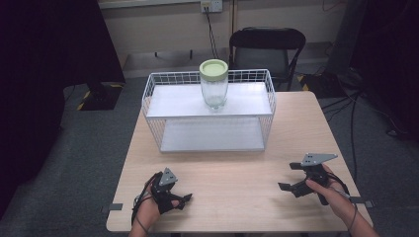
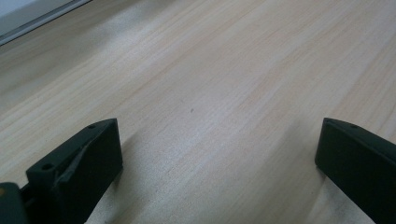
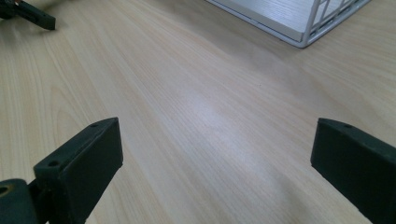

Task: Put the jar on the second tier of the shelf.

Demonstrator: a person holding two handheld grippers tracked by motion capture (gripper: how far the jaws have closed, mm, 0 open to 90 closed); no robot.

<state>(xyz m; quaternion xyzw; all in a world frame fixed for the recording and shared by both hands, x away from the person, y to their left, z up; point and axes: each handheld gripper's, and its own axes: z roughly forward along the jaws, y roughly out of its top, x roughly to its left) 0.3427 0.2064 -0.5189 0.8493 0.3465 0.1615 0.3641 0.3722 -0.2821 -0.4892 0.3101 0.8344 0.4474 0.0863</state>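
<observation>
A clear glass jar with a pale green lid stands on the top shelf of a white wire rack, well apart from the left claw and right claw, both wide and empty, low over the light wooden worktop. Likely rigid, smooth and breakable, it looks best gripped across its body.

A: Where are the hands?
B: Left gripper sits lower left of the high view, right gripper lower right.
A: Jaws?
B: Both spread wide, nothing between them.
</observation>
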